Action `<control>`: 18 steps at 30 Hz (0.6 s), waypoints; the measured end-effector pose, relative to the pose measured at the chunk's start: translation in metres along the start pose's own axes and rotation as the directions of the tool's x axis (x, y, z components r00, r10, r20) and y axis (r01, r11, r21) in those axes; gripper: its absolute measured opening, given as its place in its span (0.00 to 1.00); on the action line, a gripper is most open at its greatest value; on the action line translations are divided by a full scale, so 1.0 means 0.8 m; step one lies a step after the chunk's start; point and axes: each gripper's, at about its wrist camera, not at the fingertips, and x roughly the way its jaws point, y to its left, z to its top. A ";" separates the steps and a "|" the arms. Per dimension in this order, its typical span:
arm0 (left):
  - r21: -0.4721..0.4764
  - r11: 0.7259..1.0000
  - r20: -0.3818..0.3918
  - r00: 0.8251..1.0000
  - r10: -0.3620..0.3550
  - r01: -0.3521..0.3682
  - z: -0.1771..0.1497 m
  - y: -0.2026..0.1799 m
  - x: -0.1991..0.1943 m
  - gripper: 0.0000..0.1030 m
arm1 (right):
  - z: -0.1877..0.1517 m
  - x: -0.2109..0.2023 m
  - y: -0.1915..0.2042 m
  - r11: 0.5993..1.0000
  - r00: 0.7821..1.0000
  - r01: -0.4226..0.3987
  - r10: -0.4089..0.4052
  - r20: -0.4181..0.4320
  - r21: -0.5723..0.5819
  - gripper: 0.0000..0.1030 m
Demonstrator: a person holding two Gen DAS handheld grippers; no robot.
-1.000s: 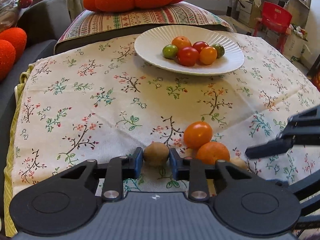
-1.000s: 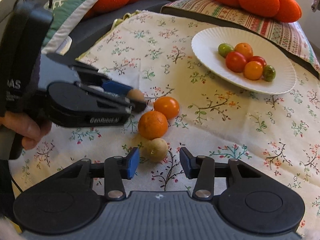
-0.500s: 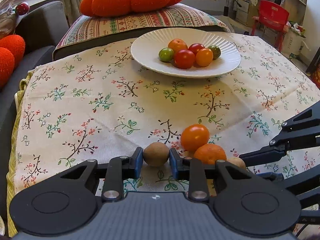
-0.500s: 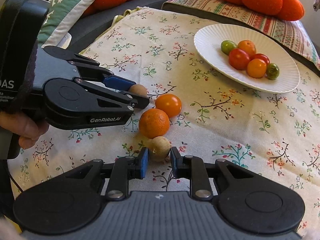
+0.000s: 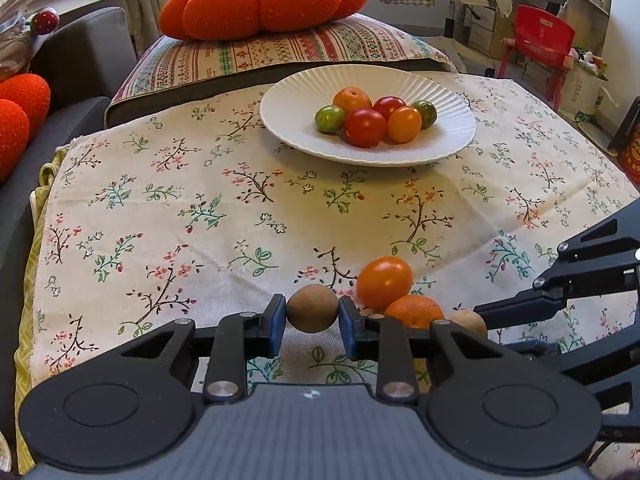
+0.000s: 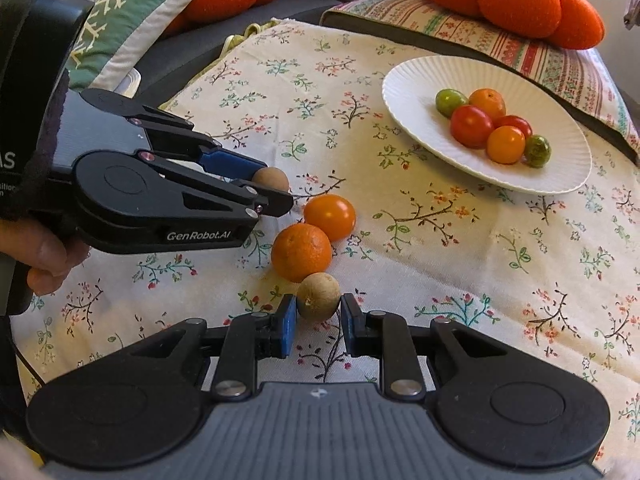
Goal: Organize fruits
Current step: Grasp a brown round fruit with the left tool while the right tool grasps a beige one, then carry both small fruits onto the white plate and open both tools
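The left gripper [image 5: 312, 316] is clamped on a small brown fruit [image 5: 312, 309], its blue pads pressing both sides. In the right wrist view the same gripper [image 6: 276, 192] comes in from the left, and its lower finger covers most of that fruit [image 6: 271, 179], so only a rounded top shows. A hand [image 6: 48, 256] grips its handle at the left edge, cut off by the frame.

The right gripper [image 6: 319, 316] is closed on a second brown fruit [image 6: 319, 297], which touches the near side of an orange [image 6: 301, 252]. From the left wrist camera that second fruit [image 5: 468, 320] is mostly hidden behind the gripper's own arm, and the right gripper's tip [image 5: 516, 308] reaches in from the right, its body cut off by the edge.

Just beyond the orange lies an orange tomato [image 6: 330, 217], touching it. All rest on a flowered cloth [image 5: 200, 208].

Farther away sits a white plate [image 5: 288, 120] holding six small fruits in a cluster: two green, two red, two orange. Whether they are all tomatoes is hard to tell. Behind it, a striped cushion [image 5: 260, 56] carries a pumpkin-shaped pillow [image 5: 264, 0].
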 end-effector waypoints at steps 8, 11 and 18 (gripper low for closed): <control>-0.008 1.000 0.005 1.000 -0.003 0.003 0.001 0.001 -0.003 0.10 | 0.003 -0.003 -0.001 1.000 1.000 0.005 -0.005 0.014 -0.003 0.21; -0.016 1.000 0.016 1.000 -0.007 0.007 0.004 0.003 -0.007 0.10 | 0.006 -0.007 -0.002 1.000 1.000 0.008 -0.008 0.029 0.000 0.20; -0.064 0.998 0.053 0.999 -0.008 0.011 0.014 0.017 -0.022 0.10 | 0.017 -0.031 -0.016 0.999 0.996 0.002 -0.005 0.092 0.038 0.20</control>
